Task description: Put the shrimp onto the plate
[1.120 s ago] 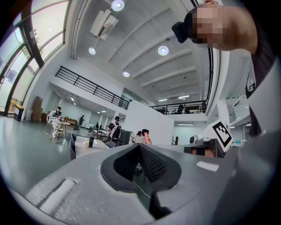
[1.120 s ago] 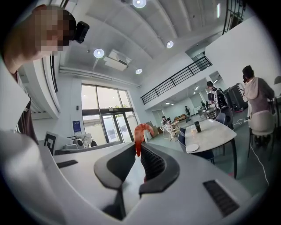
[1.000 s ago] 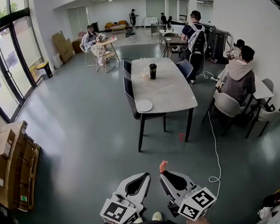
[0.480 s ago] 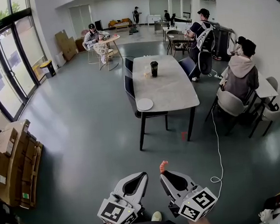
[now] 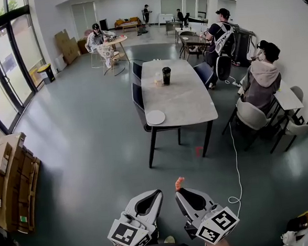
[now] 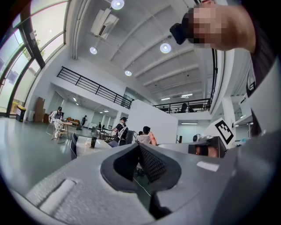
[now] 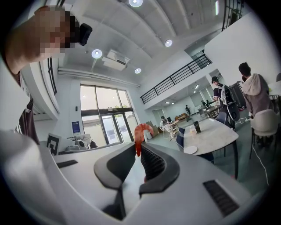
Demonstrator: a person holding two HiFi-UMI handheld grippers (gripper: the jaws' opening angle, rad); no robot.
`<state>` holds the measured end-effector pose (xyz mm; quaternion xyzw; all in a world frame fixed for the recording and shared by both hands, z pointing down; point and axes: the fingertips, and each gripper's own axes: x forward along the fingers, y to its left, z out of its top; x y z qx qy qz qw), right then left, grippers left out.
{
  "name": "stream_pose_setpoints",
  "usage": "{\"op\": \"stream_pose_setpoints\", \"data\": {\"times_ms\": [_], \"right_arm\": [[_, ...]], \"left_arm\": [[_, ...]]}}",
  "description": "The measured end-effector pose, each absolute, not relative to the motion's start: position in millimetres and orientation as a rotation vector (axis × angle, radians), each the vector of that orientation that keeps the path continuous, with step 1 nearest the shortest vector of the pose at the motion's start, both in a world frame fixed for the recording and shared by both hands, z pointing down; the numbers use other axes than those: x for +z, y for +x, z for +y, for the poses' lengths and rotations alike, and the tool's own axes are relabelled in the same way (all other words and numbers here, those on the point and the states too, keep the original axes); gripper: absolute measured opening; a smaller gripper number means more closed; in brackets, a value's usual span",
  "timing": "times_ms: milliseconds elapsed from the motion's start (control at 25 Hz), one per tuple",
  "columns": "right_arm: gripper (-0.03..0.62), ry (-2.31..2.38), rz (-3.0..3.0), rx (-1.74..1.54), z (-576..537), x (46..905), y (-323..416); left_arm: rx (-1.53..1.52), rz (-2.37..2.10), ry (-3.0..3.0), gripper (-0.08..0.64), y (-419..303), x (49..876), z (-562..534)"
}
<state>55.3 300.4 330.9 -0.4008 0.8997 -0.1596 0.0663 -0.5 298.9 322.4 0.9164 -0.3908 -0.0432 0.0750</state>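
Note:
An orange-pink shrimp [image 5: 179,183] sticks out from the tip of my right gripper [image 5: 178,191], which is shut on it; in the right gripper view the shrimp [image 7: 141,136] curls up above the closed jaws. My left gripper [image 5: 159,193] is beside it, shut with nothing between its jaws [image 6: 139,147]. Both are held low, above the grey floor. A white plate [image 5: 155,117] lies on the near left corner of the long grey table [image 5: 184,99], well ahead of both grippers. The plate [image 7: 190,150] is small in the right gripper view.
A dark cup [image 5: 166,75] stands at the table's far end. Dark chairs [image 5: 137,97] line its left side. People sit at tables to the right [image 5: 261,86] and at the back. Cardboard boxes [image 5: 11,182] are stacked at the left. A white cable [image 5: 234,161] runs across the floor.
The view has drifted a little: the table and plate sit slightly nearer and more central. Both grippers keep the same pose, the shrimp still held.

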Motion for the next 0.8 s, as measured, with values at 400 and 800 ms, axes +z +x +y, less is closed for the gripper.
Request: {"op": "stream_pose_setpoints", "data": {"times_ms": [400,800], "right_arm": [[0.038,-1.276,2.700,-0.446,195.7,321.1,21.1],[0.038,-1.341,2.668,-0.446,120.8,320.7,-9.8]], "left_arm": [[-0.149,-1.115,2.809,0.006,-29.3,310.7,190.3],[-0.155,-1.073,2.832,0.006,-62.7,312.5,112.7]]}}
